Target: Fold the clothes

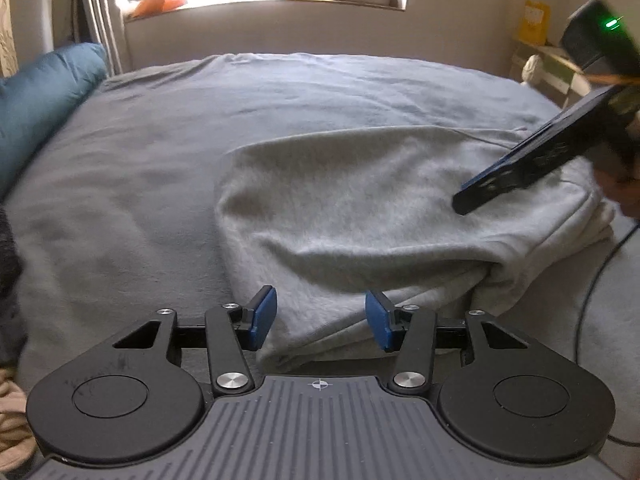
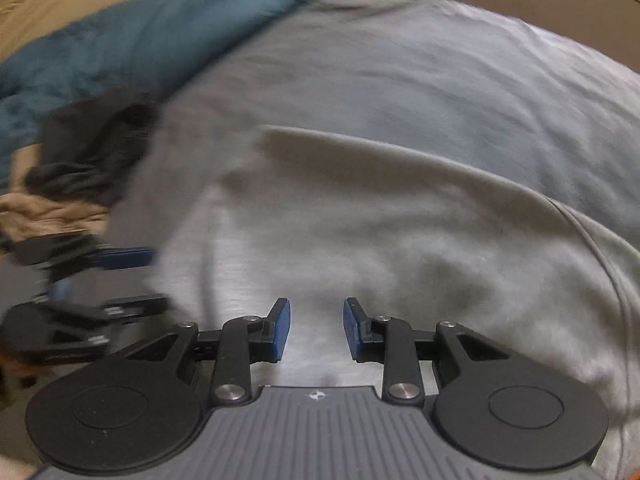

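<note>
Grey bedding (image 1: 160,160) covers the whole bed in front of us, with a teal pillow (image 1: 36,100) at its far left and a bright window ledge (image 1: 260,4) piled with odds and ends beyond. On the bedding lies the light grey sweatshirt (image 1: 340,208), partly folded — its bulk sits right of centre in the left wrist view, with a thick bunched fold down at the near right.

Our left gripper (image 1: 321,318) hangs over the near edge of the sweatshirt. Its blue pads (image 1: 266,314) stand partly apart, and the cloth we see between them lies below, not pinched; nothing is in its grasp. Our right gripper (image 1: 464,204) reaches in from the right in that same view, its dark tip over the sweatshirt's right half, a green light glowing on its body.

From the right wrist, the right gripper (image 2: 317,330) looks down on the pale cloth, which fills the middle of the frame. Its blue pads are also parted with a clear gap, the fabric beneath them and not clamped. To the left, blurred, we see the left gripper (image 2: 132,280) at the sweatshirt's edge, and farther off a dark garment (image 2: 92,152) and a beige one (image 2: 44,216) heaped beside the pillow.
</note>
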